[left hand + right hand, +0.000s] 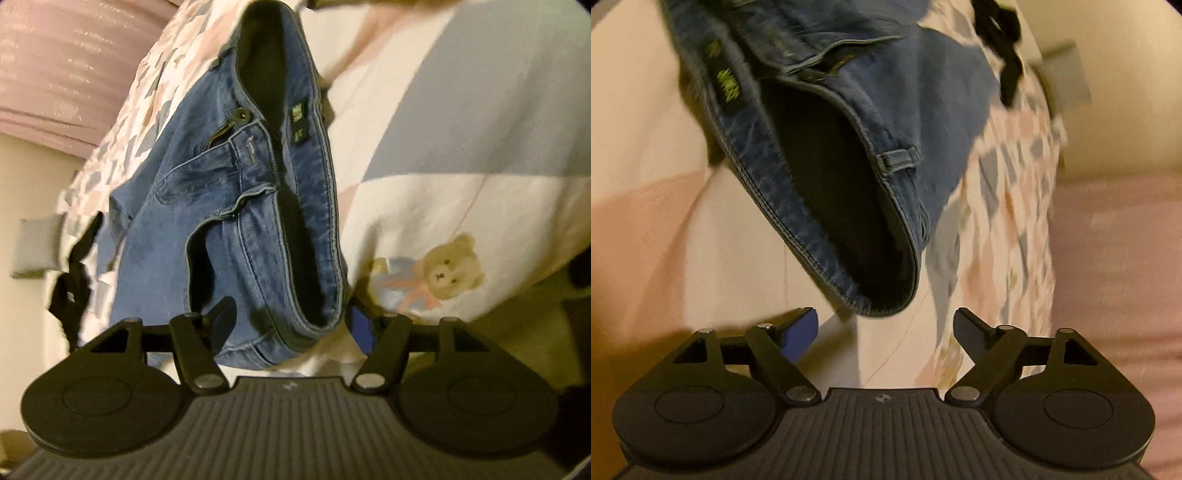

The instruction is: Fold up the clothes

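1. Bed [461, 122] covered by a cream quilt with pink and blue-grey patches; a teddy bear print [448, 269] sits on it near the left gripper.
2. Pink curtain [55, 74] beyond the bed edge in the left wrist view; blurred pink area also at the right of the right wrist view.
3. Jeans [207, 221] lie on the quilt, blue denim, waistband gaping open and dark inside, button [242, 113] undone, zip partly showing, green label inside the back band.
4. Small black garment [72, 284] on the quilt past the jeans, apart from them; in the right wrist view it shows top right.
5. Left gripper [291, 325]: jaws spread, one each side of the near waistband end, not pinching it.
6. Right gripper [886, 328]: jaws spread wide, empty, the other waistband end just ahead of them, no contact visible.
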Action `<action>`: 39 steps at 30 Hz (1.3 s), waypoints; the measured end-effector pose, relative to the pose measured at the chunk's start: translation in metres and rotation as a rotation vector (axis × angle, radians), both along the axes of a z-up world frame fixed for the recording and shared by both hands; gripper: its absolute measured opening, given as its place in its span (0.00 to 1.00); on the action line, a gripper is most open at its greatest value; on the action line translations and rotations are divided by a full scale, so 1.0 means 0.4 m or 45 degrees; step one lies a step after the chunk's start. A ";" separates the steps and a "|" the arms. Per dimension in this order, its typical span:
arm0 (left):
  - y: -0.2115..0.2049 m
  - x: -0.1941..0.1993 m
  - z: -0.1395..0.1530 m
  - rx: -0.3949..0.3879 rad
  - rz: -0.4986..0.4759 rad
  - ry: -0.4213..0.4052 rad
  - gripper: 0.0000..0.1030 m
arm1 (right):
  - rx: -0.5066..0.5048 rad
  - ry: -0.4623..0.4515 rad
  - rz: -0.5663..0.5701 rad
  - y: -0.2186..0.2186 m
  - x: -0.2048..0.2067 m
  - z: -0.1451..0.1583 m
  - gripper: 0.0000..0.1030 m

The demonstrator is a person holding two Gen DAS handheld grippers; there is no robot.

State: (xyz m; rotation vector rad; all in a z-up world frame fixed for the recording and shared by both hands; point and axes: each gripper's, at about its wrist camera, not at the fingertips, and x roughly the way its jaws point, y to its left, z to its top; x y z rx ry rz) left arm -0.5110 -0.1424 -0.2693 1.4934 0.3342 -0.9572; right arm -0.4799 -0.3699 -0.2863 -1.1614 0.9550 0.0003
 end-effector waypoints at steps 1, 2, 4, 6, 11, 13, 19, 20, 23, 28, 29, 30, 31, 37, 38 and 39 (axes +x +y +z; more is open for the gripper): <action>-0.005 -0.005 -0.014 0.020 -0.029 -0.039 0.61 | -0.018 -0.004 0.046 -0.007 0.002 -0.016 0.83; -0.010 -0.007 -0.028 0.040 -0.052 -0.072 0.61 | -0.030 -0.012 0.096 -0.010 0.002 -0.031 0.83; -0.014 0.005 -0.052 0.077 -0.047 -0.101 0.55 | -0.075 -0.041 0.228 -0.005 -0.007 -0.057 0.78; -0.022 0.036 -0.043 0.089 0.027 -0.023 0.35 | -0.139 -0.027 0.361 -0.012 -0.007 -0.084 0.43; -0.025 0.098 0.120 -0.023 0.168 0.200 0.13 | -0.001 -0.065 0.439 -0.087 0.064 0.074 0.08; -0.026 0.113 0.257 -0.149 0.166 0.219 0.12 | -0.016 -0.204 0.472 -0.118 0.088 0.200 0.07; -0.075 0.066 0.423 -0.272 0.028 0.306 0.11 | 0.009 -0.166 0.302 -0.207 0.079 0.239 0.09; -0.096 0.052 0.376 -0.245 0.011 0.353 0.11 | -0.042 0.014 0.338 -0.227 0.060 0.153 0.09; -0.139 0.008 0.216 -0.090 -0.038 0.464 0.11 | -0.096 0.244 0.369 -0.237 0.038 0.029 0.08; -0.145 0.024 0.204 -0.104 0.027 0.507 0.11 | -0.057 -0.062 0.335 -0.191 0.064 0.166 0.08; -0.138 0.027 0.222 -0.124 0.035 0.525 0.11 | -0.034 -0.131 0.309 -0.190 0.058 0.191 0.08; -0.133 0.028 0.234 -0.135 0.040 0.543 0.11 | -0.001 -0.130 0.266 -0.197 0.051 0.190 0.09; -0.139 0.020 0.219 -0.119 0.042 0.556 0.11 | -0.001 -0.028 0.241 -0.207 0.041 0.149 0.09; -0.193 -0.025 0.089 0.009 0.053 0.583 0.15 | -0.159 0.405 0.234 -0.201 0.061 -0.041 0.23; -0.185 -0.019 0.101 -0.017 0.066 0.616 0.20 | -0.125 0.399 0.173 -0.197 0.076 -0.024 0.33; -0.171 -0.015 0.111 -0.029 0.076 0.654 0.23 | -0.091 0.403 0.128 -0.192 0.083 -0.005 0.50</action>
